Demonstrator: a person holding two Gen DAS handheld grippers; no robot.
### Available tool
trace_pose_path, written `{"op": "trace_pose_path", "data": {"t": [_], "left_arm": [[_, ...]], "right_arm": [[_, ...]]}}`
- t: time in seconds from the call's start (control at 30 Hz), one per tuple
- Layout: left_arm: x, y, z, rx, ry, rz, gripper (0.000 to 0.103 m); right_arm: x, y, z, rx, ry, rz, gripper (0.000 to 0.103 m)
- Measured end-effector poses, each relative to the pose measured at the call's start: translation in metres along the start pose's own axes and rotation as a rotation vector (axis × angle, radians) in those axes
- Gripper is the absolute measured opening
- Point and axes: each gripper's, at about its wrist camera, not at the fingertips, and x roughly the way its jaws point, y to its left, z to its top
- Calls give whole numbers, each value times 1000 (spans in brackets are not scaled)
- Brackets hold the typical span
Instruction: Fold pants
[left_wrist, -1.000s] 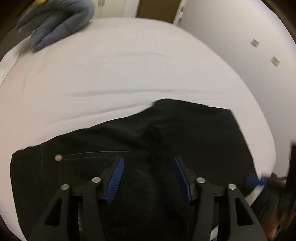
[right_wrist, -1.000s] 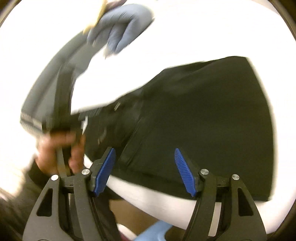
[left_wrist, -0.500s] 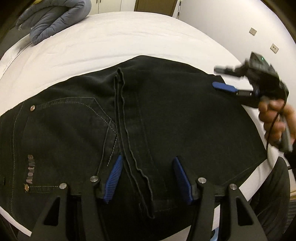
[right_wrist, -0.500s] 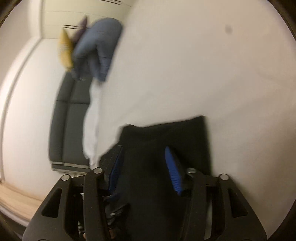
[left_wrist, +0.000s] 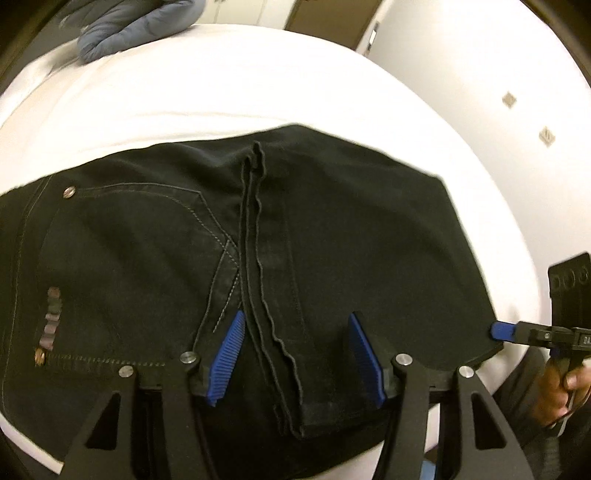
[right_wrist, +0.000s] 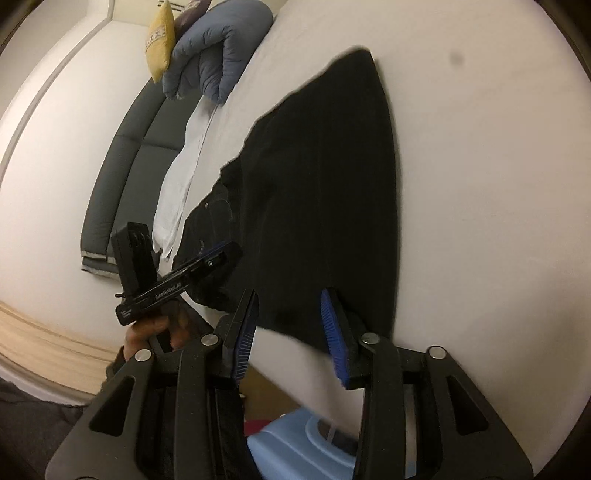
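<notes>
The black pants (left_wrist: 332, 229) lie flat on the white bed (left_wrist: 258, 85), already doubled, hem edges stacked over the pocket side; so one fold looks done, and by my reading at least one more remains. The left gripper (left_wrist: 295, 354) hovers spread over the seam, pinching nothing; the right gripper (right_wrist: 291, 328) sits at the near corner, jaws opening, cloth edge between them, pads not visibly pressing it.
</notes>
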Motion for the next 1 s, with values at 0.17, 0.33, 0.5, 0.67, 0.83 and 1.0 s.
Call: {"op": "trace_pose_path", "data": {"t": [0.17, 0.33, 0.5, 0.67, 0.83, 1.0], "left_arm": [[-57, 28, -16, -126, -165, -7, 86], [-113, 86, -46, -328, -301, 19, 88], [-147, 166, -85, -595, -391, 26, 90], [-142, 213, -99, -776, -416, -82, 90], [-126, 239, -104, -890, -420, -154, 90], [-119, 247, -108, -942, -442, -198, 90]], "right_arm": [[-19, 40, 22, -32, -137, 206, 43], [54, -4, 45, 170, -20, 141, 44], [58, 5, 40, 190, -44, 94, 29], [42, 33, 31, 184, -111, 188, 55], [35, 50, 22, 203, -120, 252, 55], [44, 61, 20, 206, -107, 261, 55]]}}
